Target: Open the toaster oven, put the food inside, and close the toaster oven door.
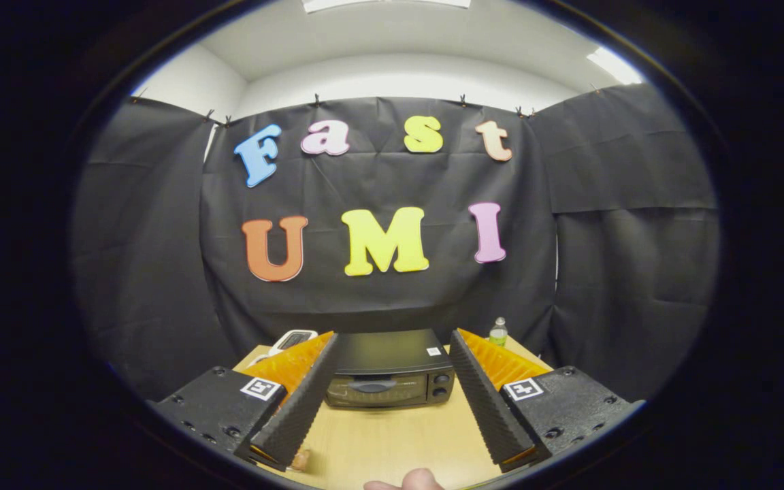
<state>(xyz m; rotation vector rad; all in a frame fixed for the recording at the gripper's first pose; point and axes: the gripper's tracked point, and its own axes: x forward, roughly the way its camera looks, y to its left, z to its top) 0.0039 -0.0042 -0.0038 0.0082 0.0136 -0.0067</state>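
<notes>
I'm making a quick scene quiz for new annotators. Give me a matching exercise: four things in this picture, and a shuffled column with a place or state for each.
Things:
1. toaster oven
2. tongs
3. bottle
4. food

Places or states:
A. on the table, beside the tip-to-base edge of the left-hand finger, near the camera
B. door shut, beyond the fingers
C. open, holding nothing
D. at the table's far edge, behind the right-hand finger

Pairs: 1-B, 2-C, 3-D, 4-A
</notes>
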